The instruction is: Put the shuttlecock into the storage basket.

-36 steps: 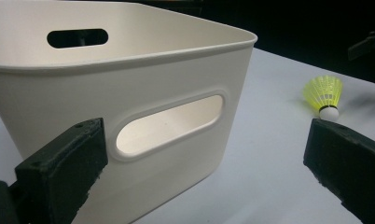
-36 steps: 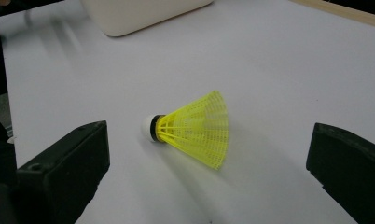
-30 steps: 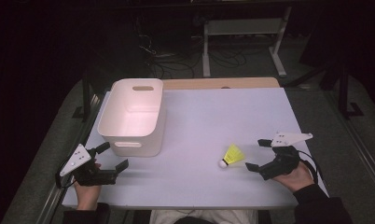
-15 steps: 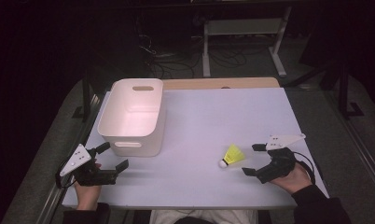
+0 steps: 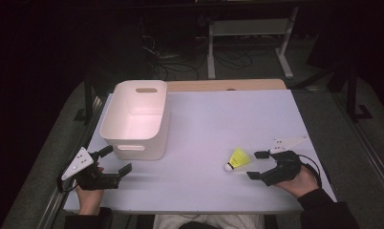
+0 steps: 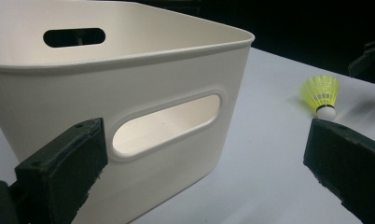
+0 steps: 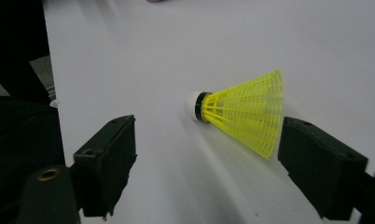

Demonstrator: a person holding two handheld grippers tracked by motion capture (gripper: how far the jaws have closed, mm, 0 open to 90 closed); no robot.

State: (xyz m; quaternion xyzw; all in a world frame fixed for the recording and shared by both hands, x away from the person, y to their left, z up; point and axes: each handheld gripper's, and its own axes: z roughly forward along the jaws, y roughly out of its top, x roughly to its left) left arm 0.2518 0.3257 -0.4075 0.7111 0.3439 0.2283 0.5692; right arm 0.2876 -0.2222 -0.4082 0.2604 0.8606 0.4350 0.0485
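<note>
Barely begun: shuttlecock (image 5: 238,159) lying right of the bin (image 5: 135,119), right gripper (image 5: 258,165) closing around it, not yet gripping; lift and drop remain.

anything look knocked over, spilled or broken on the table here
Nothing stands out. The white bin sits upright and empty on the table. The yellow shuttlecock lies on its side, intact, just ahead of the right gripper, whose fingers have been closing without touching it.

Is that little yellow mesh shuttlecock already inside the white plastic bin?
No: the yellow mesh shuttlecock lies on its side on the pale table, well apart from the white plastic bin.
</note>
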